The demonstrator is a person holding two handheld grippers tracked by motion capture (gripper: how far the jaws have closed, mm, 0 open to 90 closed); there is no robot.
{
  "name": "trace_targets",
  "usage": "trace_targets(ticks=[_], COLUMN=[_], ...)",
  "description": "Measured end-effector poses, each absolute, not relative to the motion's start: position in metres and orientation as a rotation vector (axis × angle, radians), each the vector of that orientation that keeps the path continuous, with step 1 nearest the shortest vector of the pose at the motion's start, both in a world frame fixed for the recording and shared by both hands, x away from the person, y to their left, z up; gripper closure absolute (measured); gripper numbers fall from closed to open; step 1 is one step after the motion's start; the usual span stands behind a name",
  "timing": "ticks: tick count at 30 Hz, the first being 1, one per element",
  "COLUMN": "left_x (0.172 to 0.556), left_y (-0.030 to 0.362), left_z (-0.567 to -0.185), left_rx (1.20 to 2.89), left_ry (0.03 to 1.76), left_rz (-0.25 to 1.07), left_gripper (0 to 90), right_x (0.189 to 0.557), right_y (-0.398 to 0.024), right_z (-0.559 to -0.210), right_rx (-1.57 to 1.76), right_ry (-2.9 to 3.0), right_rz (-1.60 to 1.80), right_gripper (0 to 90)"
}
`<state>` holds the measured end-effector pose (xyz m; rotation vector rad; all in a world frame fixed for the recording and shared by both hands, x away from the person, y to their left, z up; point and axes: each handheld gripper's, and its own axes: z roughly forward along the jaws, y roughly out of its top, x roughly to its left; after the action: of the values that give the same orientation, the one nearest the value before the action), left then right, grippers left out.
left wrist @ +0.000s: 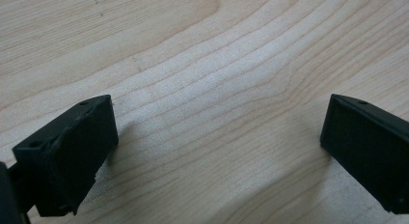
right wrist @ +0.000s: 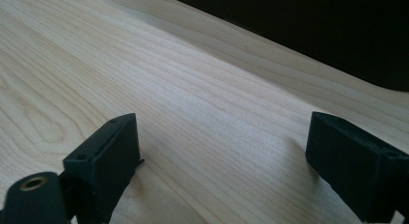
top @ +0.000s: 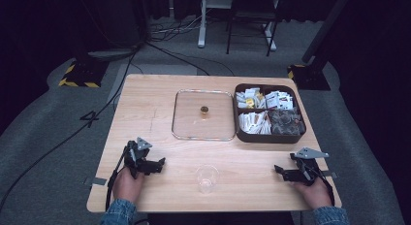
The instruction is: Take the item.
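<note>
Clear plastic cup sits empty and upright at the surface's 6 o'clock edge, right between the two hands, so either could go for it. Left gripper rests at about 8 o'clock, jaws wide apart with nothing in them, and right gripper at 4 o'clock is the same. Glass lid lies mid-surface, with the brown box of packets touching it at 2 o'clock, looks like drink supplies staged for the cup.
</note>
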<state>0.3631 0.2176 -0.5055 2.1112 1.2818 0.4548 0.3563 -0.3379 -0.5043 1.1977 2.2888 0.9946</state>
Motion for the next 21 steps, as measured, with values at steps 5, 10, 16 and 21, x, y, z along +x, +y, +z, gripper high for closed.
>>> trace_targets(ticks=[5, 10, 16, 21], left_x=[0.3638, 0.3637, 0.3638, 0.3641], left_y=[0.2176, 0.2176, 0.2176, 0.2176], left_z=[-0.5057, -0.5057, -0.5057, -0.5056], left_rx=[2.108, 2.109, 2.108, 2.11], left_ry=[1.283, 1.284, 1.283, 1.283], left_rz=[0.457, 0.456, 0.457, 0.46], left_gripper=[0.0, 0.0, 0.0, 0.0], right_x=[0.3558, 0.3553, 0.3554, 0.3562], right_y=[-0.3391, -0.3403, -0.3425, -0.3444], right_z=[-0.5042, -0.504, -0.5037, -0.5031], right_rx=[1.192, 1.198, 1.211, 1.26], right_ry=[2.293, 2.284, 2.288, 2.281], right_rz=[0.998, 1.003, 1.036, 1.066], right_gripper=[13.0, 15.1, 15.0, 9.5])
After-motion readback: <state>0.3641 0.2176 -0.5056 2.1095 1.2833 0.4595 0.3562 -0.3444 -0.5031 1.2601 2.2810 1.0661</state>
